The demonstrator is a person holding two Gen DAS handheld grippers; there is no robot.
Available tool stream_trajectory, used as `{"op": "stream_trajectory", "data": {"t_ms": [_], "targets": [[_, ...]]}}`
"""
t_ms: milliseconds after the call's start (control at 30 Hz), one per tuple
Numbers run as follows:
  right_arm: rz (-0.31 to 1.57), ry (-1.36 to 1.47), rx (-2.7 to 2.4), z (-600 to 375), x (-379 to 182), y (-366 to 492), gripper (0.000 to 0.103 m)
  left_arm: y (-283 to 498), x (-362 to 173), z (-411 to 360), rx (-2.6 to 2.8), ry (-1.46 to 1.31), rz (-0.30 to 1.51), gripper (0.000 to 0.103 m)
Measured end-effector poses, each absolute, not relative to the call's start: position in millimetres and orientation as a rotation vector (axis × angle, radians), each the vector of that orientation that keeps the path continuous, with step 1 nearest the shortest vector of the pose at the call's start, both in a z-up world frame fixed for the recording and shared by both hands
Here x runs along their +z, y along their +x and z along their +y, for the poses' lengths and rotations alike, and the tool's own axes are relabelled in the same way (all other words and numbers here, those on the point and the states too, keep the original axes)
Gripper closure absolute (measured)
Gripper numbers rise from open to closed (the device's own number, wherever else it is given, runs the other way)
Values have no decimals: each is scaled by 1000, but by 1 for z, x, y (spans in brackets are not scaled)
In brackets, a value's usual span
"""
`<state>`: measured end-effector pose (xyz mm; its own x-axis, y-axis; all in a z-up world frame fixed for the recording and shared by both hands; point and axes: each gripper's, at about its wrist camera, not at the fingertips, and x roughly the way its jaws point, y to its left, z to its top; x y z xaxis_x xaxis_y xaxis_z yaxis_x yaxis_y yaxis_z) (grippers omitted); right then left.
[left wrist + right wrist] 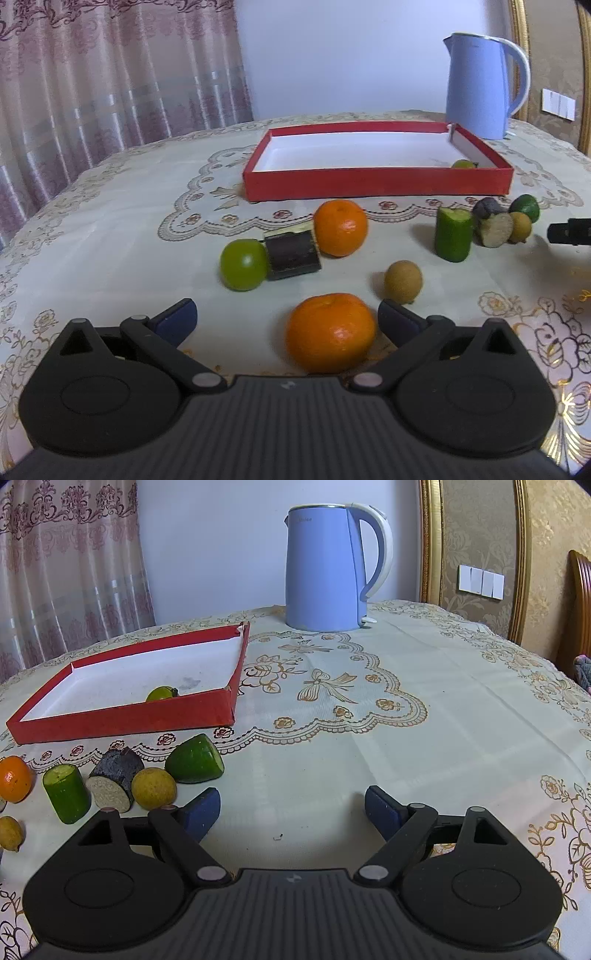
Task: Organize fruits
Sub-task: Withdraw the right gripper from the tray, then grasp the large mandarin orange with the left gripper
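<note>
Between the wide jaws of the left gripper (286, 319), nearest of the loose fruit, sits an orange (330, 332), off-centre toward the right pad and untouched. Closing as it stands could nudge the round fruit sideways and set it rolling into the small brown fruit (402, 281) just beyond. Farther off, the red box (376, 181) holds a single green fruit (463, 164) in its right near corner. To the right, the right gripper (291, 814) hangs over bare surface (406, 738), jaws spread wide and empty, close enough to the yellow fruit (153, 788) to bump it.
</note>
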<state>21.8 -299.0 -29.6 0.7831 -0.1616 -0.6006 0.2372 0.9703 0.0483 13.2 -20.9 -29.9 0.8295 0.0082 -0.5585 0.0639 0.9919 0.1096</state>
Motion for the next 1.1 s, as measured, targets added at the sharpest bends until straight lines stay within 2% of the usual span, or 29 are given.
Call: {"op": "stream_trajectory", "data": {"t_ms": [233, 333, 400, 467, 833, 1100], "targets": [[639, 117, -218, -299, -30, 22, 17, 13, -28, -18, -57, 91, 616, 22], [640, 115, -218, -298, -30, 22, 17, 10, -27, -22, -80, 91, 619, 37], [641, 114, -219, -298, -31, 23, 17, 9, -26, -24, -106, 78, 629, 51], [644, 108, -221, -298, -31, 23, 17, 8, -25, -26, -121, 79, 632, 60], [656, 82, -230, -294, -32, 25, 17, 1, -22, -28, -116, 97, 620, 61], [657, 80, -230, -293, -32, 25, 17, 1, 2, -24, -143, 87, 588, 61]]}}
